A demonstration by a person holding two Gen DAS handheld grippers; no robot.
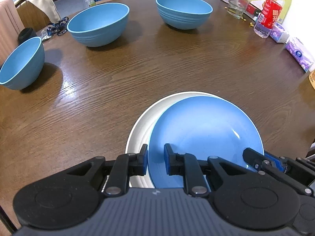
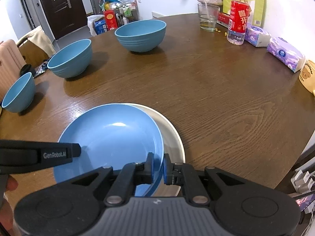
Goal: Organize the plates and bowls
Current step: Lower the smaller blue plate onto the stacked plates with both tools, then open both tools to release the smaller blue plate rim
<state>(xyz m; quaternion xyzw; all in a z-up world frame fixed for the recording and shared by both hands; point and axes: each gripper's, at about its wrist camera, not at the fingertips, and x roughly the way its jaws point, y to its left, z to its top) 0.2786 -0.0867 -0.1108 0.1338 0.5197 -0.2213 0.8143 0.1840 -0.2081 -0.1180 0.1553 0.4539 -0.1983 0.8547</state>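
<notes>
A blue plate lies on a white plate near the table's front edge. My left gripper straddles the blue plate's left rim with a gap between its jaws. My right gripper is shut on the blue plate's right rim, over the white plate; it also shows in the left wrist view. Three blue bowls stand apart on the table: a small one at the left, a larger one further back, and another at the far middle.
The wooden table carries a glass, a red-labelled bottle and tissue packs along the right edge. A cream mug stands at the right. Chairs stand at the far left.
</notes>
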